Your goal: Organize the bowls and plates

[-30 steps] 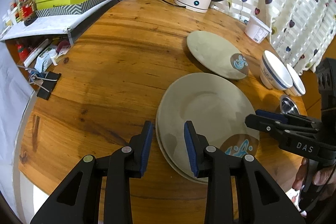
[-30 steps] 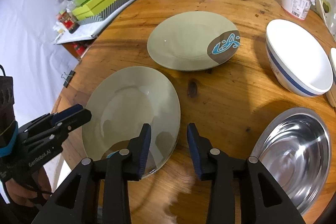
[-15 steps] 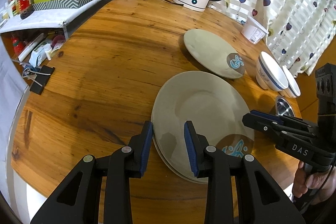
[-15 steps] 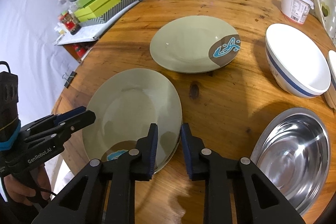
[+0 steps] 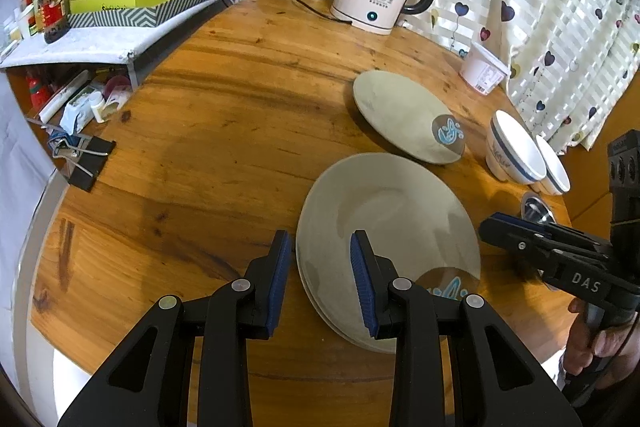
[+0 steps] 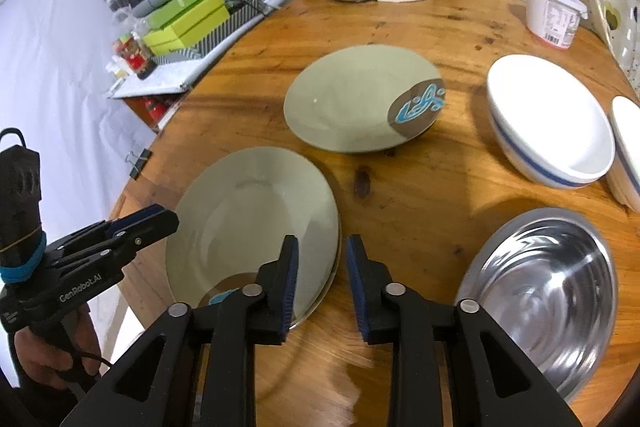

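- Done: two round grey-green ceramic plates with a brown-and-blue motif lie stacked [image 5: 384, 227] on the round wooden desk [image 5: 224, 131], directly under and between the two claws.
- Left claw [image 5: 320, 283]: jaws part-way apart, straddling the stack's near-left rim; the pads do not press on it, and nothing is held.
- Right claw [image 6: 322, 283]: jaws opening, set across the stack's right rim [image 6: 336, 235], with no visible pinch.
- Left to do, by judgement: a third matching grey-green plate [image 6: 352, 99] lies alone beyond the right claw, not yet stacked.
- Two white ceramic bowls with a blue band [image 6: 548, 119] sit side by side, far right of the right claw.
- The round stainless-steel bowl [image 6: 540, 287] lies just right of that claw, apart from the white bowls.
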A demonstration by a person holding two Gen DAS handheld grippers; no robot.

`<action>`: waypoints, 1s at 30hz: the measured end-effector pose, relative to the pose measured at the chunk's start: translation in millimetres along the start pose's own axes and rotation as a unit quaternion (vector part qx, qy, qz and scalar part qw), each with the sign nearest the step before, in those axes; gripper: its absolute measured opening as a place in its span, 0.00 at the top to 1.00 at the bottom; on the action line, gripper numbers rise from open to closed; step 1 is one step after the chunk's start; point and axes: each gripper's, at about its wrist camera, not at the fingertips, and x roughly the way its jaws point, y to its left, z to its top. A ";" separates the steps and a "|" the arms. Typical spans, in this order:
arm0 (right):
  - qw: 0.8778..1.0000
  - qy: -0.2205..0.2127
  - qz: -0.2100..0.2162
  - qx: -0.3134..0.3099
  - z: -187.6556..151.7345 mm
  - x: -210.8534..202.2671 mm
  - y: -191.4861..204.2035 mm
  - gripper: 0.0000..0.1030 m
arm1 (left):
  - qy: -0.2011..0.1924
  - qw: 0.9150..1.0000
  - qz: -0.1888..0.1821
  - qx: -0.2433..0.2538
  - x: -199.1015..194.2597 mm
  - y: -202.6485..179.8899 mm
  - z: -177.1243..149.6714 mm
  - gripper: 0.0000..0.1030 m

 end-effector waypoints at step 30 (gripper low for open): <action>0.999 -0.022 0.025 0.029 -2.0 -23.4 -9.0 0.51 | -0.018 0.999 -0.003 0.031 -9.8 -22.5 8.0 0.69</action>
